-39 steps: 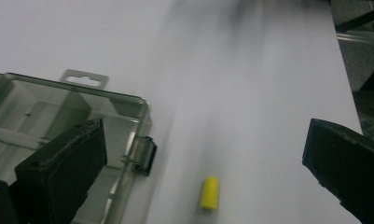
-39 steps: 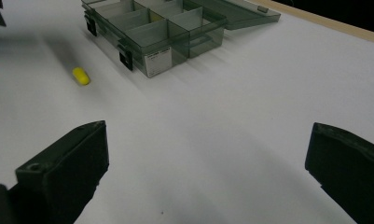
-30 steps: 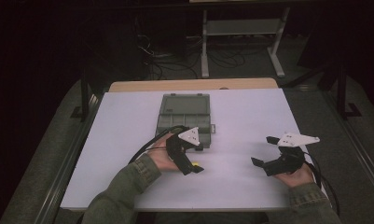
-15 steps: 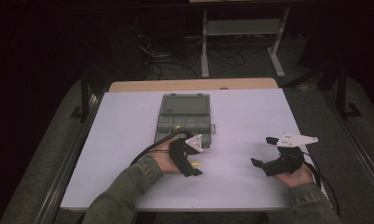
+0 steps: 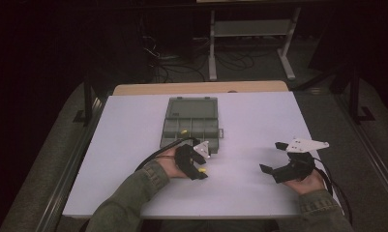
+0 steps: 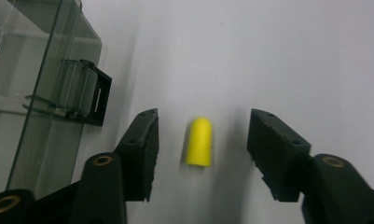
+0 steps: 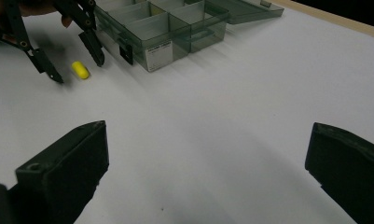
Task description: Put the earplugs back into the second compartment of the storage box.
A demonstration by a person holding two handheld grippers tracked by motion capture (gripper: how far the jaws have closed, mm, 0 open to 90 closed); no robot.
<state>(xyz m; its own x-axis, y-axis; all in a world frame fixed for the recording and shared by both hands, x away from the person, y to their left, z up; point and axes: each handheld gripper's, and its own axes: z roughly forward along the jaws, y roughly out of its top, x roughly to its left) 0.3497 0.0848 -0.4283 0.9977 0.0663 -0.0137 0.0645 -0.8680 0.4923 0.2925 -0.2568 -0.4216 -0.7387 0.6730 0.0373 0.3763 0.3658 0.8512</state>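
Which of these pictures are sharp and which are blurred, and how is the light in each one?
High view: dim, the room behind the table almost black. Left gripper view: bright, the yellow piece sharp, soft shadows beside it. Right gripper view: the compartment box is streaked by blur, and the right tongs are dark and soft.

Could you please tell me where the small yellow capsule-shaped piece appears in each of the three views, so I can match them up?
High view: the yellow piece lies low and left of centre, at the left gripper.
Left gripper view: centre, on the table between the jaws, untouched.
Right gripper view: upper left, between the far gripper's jaws.
Shared landmark: the clear compartment box beside it.
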